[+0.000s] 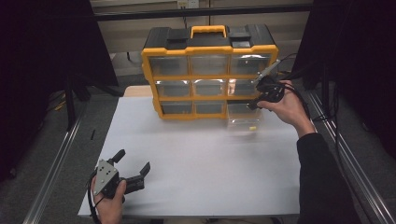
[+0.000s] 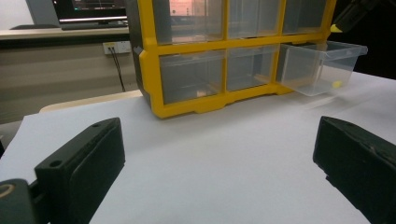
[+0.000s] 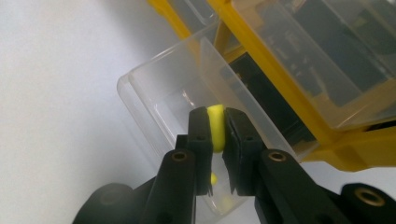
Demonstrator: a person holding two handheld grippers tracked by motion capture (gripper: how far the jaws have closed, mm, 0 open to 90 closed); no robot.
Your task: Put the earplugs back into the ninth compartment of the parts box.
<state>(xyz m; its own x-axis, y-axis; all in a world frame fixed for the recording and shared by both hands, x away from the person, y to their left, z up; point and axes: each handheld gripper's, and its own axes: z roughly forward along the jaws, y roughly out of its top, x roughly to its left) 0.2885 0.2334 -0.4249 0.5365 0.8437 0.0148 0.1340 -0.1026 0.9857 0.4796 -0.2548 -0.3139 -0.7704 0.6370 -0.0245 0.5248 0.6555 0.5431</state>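
Between the tongs (image 3: 217,128), yellow piece (image 3: 215,130) upright

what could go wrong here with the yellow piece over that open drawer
The right tool pinches the small yellow piece by a narrow edge, so it might slip early. It hangs near the clear drawer wall; released off-centre, it may bounce onto the table. The drawer is pulled far out of the organizer, so a bump could tip it.

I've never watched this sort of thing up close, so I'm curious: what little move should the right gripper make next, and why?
Probably lower a little and open. The right gripper pinches a small yellow piece right over the pulled-out clear drawer of the yellow organizer, where another yellow piece already lies. The left gripper rests open on the table, well away.
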